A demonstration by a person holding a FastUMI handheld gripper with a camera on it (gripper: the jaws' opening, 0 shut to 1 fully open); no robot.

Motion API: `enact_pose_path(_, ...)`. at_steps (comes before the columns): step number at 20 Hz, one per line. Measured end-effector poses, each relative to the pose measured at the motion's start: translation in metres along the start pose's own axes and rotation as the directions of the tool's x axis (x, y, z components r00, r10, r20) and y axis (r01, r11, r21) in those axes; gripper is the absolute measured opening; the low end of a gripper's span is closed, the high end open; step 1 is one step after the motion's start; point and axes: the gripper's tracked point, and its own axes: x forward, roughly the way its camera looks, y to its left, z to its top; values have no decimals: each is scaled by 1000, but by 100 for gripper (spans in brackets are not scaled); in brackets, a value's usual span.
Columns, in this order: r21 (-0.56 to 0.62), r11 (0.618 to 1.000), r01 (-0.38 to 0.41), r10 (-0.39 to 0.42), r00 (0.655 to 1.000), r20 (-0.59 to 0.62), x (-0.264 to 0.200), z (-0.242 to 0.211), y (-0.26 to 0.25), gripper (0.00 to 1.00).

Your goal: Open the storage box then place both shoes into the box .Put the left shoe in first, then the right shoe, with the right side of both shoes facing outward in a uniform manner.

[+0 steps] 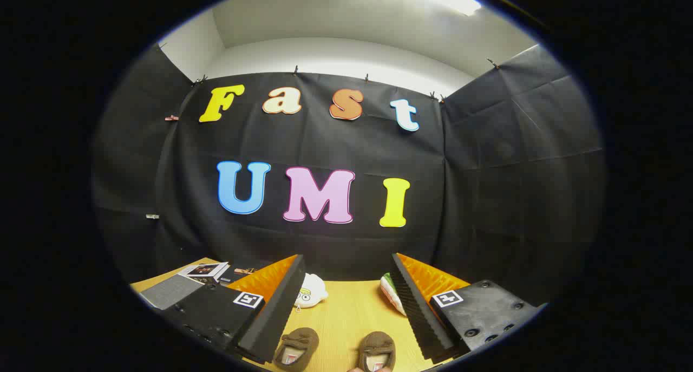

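We see our gripper (346,285) held above the wooden worktop (341,318), its jaws spread wide with nothing between them but bare wood and the things lying farther down; neither finger touches anything.

We take the worktop's bare middle strip as our landmark. On its near end lie the two brown shoes, side by side and a little apart, openings facing up; the left-hand shoe (296,348) sits under the tip of the left finger, partly cut off by it; the right-hand shoe (377,351) lies in the gap between the fingers, closer to the right one. We cannot tell which of them is the left shoe and which the right.

At the far end of that strip, close to the black cloth wall, a white soft toy (311,292) peeks out from behind the left finger; across the strip from it, a white thing with green and pink edging (392,293) shows beside the right finger, mostly hidden, so we cannot say what it is.

Well to the left of the strip, beyond the left finger, a grey flat box (172,292) lies on the worktop with a small printed carton (206,271) just behind it; we cannot tell whether the grey one is the storage box.
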Motion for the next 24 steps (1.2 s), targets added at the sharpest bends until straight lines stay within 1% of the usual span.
enact_pose_path(7,11,1000,-13,14,999,-50,-2,-14,0,97)
enact_pose_path(13,6,999,-45,45,997,-66,-3,-18,15,97)
enact_pose_path(17,36,998,-45,47,997,-68,-5,-18,19,97)
enact_pose_path(24,38,998,-48,52,994,-100,-4,-25,20,97)
